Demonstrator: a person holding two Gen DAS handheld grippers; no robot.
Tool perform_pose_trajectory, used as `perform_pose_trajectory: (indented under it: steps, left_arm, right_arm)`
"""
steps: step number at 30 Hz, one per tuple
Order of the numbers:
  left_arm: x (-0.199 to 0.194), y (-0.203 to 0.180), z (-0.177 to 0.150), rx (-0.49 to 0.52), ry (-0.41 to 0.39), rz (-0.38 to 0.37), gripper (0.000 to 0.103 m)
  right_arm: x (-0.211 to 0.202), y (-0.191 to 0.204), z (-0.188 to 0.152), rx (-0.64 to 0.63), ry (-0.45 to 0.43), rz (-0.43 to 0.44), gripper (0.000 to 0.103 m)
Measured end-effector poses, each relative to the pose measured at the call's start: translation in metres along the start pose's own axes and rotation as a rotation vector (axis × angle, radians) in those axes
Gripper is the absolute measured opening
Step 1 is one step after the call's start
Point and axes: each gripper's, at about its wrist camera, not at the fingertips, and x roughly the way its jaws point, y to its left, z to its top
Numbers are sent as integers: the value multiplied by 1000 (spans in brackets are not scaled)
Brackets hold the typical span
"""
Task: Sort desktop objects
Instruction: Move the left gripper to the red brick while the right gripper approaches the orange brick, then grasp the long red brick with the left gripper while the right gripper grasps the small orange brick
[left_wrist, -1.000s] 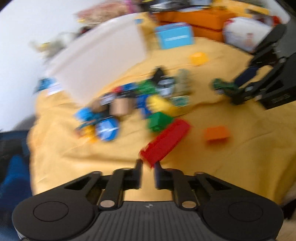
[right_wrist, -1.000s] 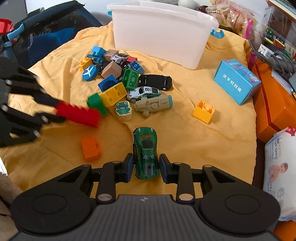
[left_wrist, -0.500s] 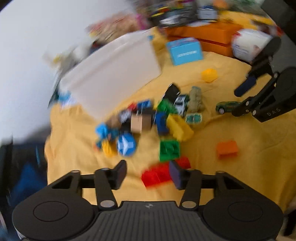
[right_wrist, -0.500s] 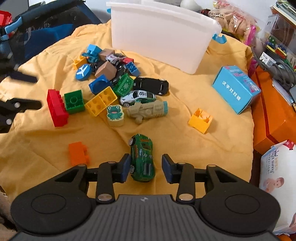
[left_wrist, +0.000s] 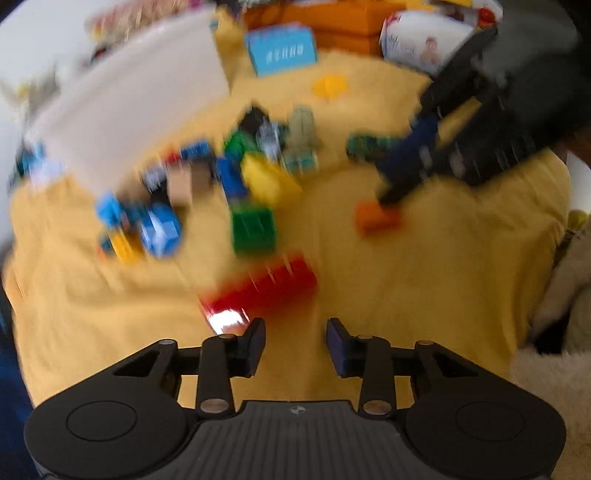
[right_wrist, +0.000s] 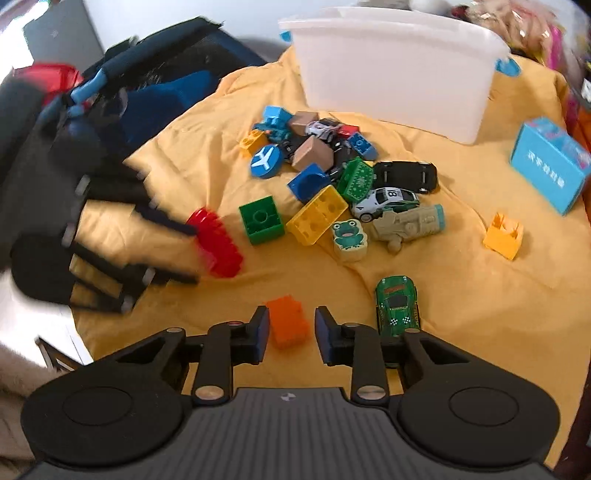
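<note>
My right gripper (right_wrist: 288, 334) stands with jaws parted around the orange brick (right_wrist: 287, 325), which lies between the pads on the yellow cloth (right_wrist: 461, 332), not yet pinched. My left gripper (left_wrist: 295, 345) is likewise spread and empty, with the red brick (left_wrist: 264, 286) lying just ahead of its tips; that view is smeared by motion, so I cannot tell whether a pad touches the brick.

Handling, as I judge it: the orange brick is a small hollow moulded plastic block, light, rigid and smooth-faced, with studs on top. I would take hold across its two flat side walls, low on the body, since the studs give an uneven seat. The glossy faces may slip if it is squeezed off-centre, and the soft, wrinkled cloth beneath gives way and could let it tip.

The green toy car (right_wrist: 397, 304) lies just beside the right jaw, apart from the brick; its rounded shell and wheels would let it roll. Farther off sits a heap of mixed blocks and cars, including a green brick (right_wrist: 261, 219), before a white translucent bin (right_wrist: 399, 70) with smooth, stiff walls.
</note>
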Motion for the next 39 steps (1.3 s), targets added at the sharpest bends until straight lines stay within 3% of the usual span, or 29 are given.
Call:
perform_pose_trajectory:
  steps: [4,7,9,11,13,16,18,20,23,26,32,36,39]
  left_arm:
    - [-9,4,-14,-123,-30,4,41]
    - [-30,12,-9,-228,-102,49,43]
    - [-39,24,0,-385,-118,72,52]
    - [-36,39,8,-577,-76,86,69]
    - [-25,54,13,-778,-58,9,69]
    - [-1,59,26,-913,28,4,69]
    - [13,55,32,-902,71,35,68]
    - [25,51,27,-883,121,54,54]
    - [20,52,16,-872,86,79,45]
    - [15,52,11,-833,74,75,43]
    - [7,48,5,-798,72,120,44]
    - [12,56,1,-788,66,142,44]
    - [10,57,0,-769,62,134,42]
  right_arm:
    - [2,-5,3,20,-4,-9,31]
    - [2,-4,2,21,-4,-6,31]
    - [2,-3,2,23,-5,-7,31]
    - [2,-2,1,22,-8,-11,31]
    - [-1,-1,1,17,-13,-18,31]
    - [-1,-3,-1,19,-15,-31,31]
    - [-1,-4,-3,21,-13,-39,31]
    - [0,-3,-5,10,-11,-49,31]
    - [-3,-1,-8,-17,-19,-62,31]
    - [-3,0,-11,-41,-26,-59,31]
    - [3,6,-10,-75,-30,26,31]
    - [17,6,-8,-67,8,-26,31]
    - [15,11,-9,-117,0,6,26]
